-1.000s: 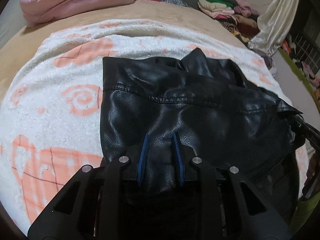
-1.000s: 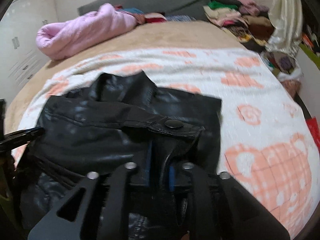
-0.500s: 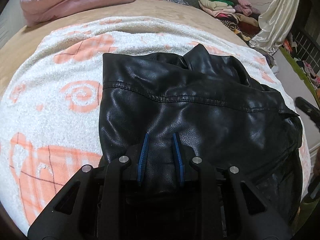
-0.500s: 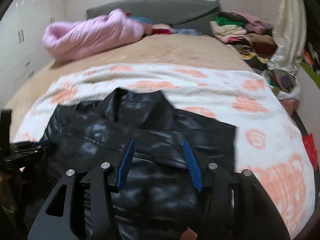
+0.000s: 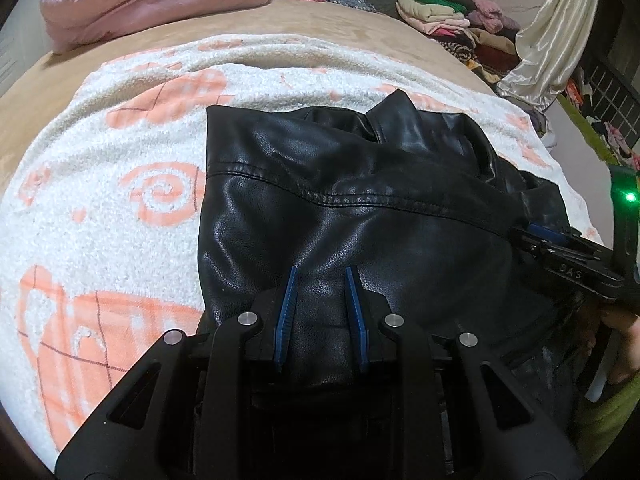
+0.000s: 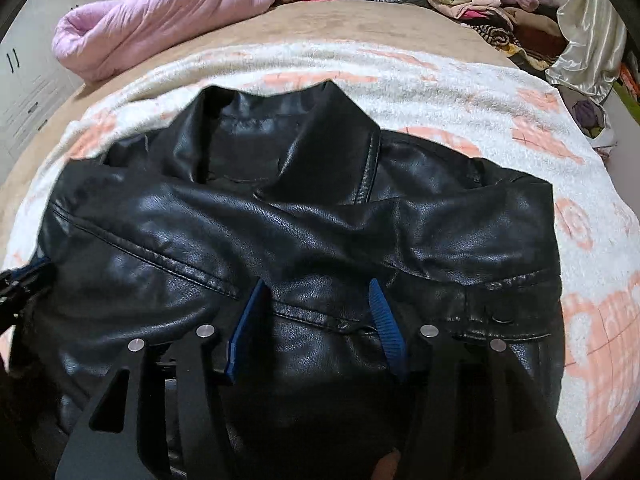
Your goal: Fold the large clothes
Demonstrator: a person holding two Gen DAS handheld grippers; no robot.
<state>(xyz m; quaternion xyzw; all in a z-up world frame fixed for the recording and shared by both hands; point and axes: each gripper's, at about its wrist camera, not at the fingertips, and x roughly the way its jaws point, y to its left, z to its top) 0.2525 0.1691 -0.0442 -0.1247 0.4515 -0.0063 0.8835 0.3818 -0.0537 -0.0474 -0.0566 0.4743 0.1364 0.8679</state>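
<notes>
We see a glossy, grained black leather jacket [image 5: 360, 216], a nubby fleece blanket [image 5: 100, 216], ribbed blue finger pads [image 6: 386, 328], a satiny cream cloth [image 5: 556, 44].

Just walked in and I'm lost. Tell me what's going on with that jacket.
A person is folding a black leather jacket on a white and orange blanket spread over the bed. The left gripper is pinched on leather at the near edge. The right gripper is open above the jacket, holding nothing. The jacket lies partly folded, collar at the far side.
</notes>
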